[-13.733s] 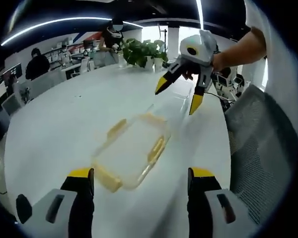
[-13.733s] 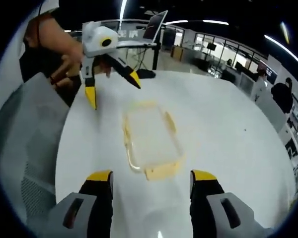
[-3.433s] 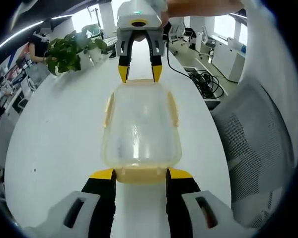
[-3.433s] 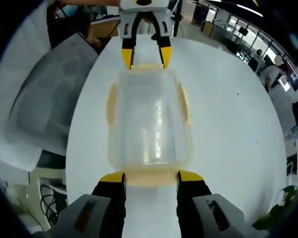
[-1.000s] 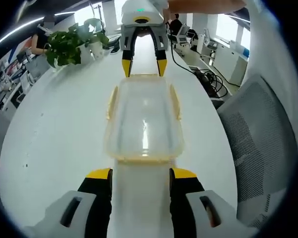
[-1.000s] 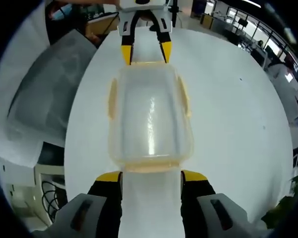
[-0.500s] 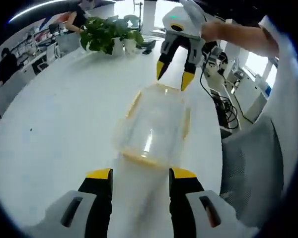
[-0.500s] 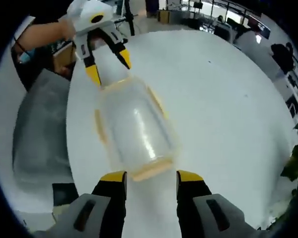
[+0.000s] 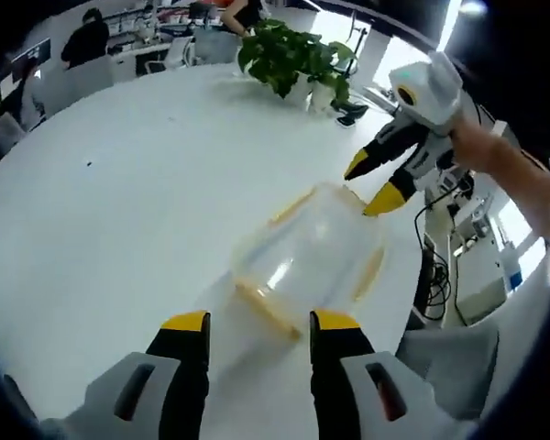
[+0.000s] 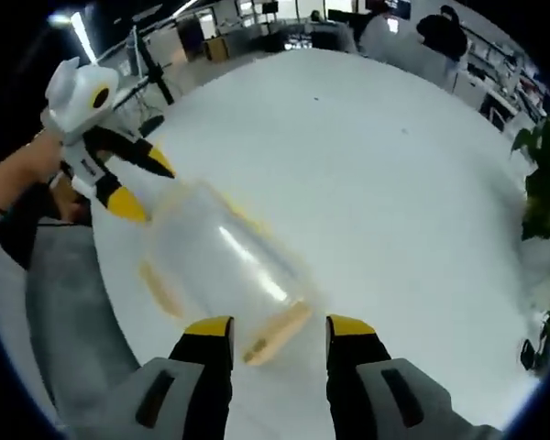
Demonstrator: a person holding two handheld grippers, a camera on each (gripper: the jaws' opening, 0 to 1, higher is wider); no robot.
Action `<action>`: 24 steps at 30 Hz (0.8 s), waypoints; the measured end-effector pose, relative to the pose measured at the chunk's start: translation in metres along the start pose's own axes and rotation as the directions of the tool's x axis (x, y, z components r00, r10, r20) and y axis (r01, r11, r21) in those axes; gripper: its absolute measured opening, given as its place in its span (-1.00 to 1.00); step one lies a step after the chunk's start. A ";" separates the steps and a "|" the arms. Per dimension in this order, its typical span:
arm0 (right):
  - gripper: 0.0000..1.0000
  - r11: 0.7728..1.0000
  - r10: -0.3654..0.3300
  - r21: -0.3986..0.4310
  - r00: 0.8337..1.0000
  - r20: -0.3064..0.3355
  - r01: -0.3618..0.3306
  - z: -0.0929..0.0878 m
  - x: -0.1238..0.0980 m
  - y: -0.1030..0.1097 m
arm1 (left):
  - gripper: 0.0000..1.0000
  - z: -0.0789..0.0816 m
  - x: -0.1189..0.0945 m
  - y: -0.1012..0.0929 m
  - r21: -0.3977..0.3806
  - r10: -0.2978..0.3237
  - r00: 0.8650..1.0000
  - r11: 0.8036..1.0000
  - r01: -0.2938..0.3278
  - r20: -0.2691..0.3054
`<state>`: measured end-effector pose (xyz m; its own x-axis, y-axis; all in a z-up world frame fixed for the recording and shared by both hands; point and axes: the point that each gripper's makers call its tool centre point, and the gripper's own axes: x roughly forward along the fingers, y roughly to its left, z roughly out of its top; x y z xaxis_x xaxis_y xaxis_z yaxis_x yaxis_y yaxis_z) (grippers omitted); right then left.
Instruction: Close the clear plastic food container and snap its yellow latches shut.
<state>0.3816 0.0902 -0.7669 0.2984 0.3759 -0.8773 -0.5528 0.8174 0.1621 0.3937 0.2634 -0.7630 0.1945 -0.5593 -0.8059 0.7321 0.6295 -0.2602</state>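
Left gripper view: big white round table [image 9: 119, 192], potted green plant [image 9: 293, 57] at far edge. Clear plastic food container w/ yellow latches [image 9: 307, 261] lay just ahead of my left gripper [image 9: 257, 323], jaws apart, gripping nothing. Right gripper [image 9: 378, 181] sat at its far end, spread.

Right gripper view: container [image 10: 215, 266] lay diagonal betw. both tools, left gripper [image 10: 128, 183] beyond. End latches looked down; prob. side latches next, need pressing.

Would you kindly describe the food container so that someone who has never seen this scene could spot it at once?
Find the big white table; near its edge, away from the potted plant, lies the container between the two claws, left claw and right claw. It is a clear plastic box with yellow latches along its sides, the one see-through thing on the white top.
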 end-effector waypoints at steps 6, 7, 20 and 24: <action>-0.23 0.985 0.018 0.173 1.000 -0.006 -0.017 -0.006 0.005 0.002 | -0.19 -0.005 0.005 -0.007 -0.131 0.000 1.000 0.991 -0.002 -0.011; -0.23 0.984 0.024 0.179 1.000 -0.010 -0.022 -0.007 0.005 0.003 | -0.19 -0.006 0.007 -0.007 -0.137 0.001 1.000 0.991 -0.003 -0.016; -0.30 0.934 0.104 0.341 0.994 0.020 -0.104 -0.009 0.010 0.014 | -0.29 -0.004 0.019 -0.021 -0.224 -0.028 1.000 0.974 0.024 -0.013; -0.31 0.933 0.099 0.347 0.995 0.011 -0.097 -0.009 0.011 0.015 | -0.32 -0.004 0.020 -0.023 -0.221 -0.016 1.000 0.975 0.011 -0.021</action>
<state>0.3695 0.1023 -0.7783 0.2508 0.4597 -0.8519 -0.2743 0.8777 0.3928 0.3782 0.2404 -0.7751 0.1690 -0.5575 -0.8128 0.5719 0.7271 -0.3798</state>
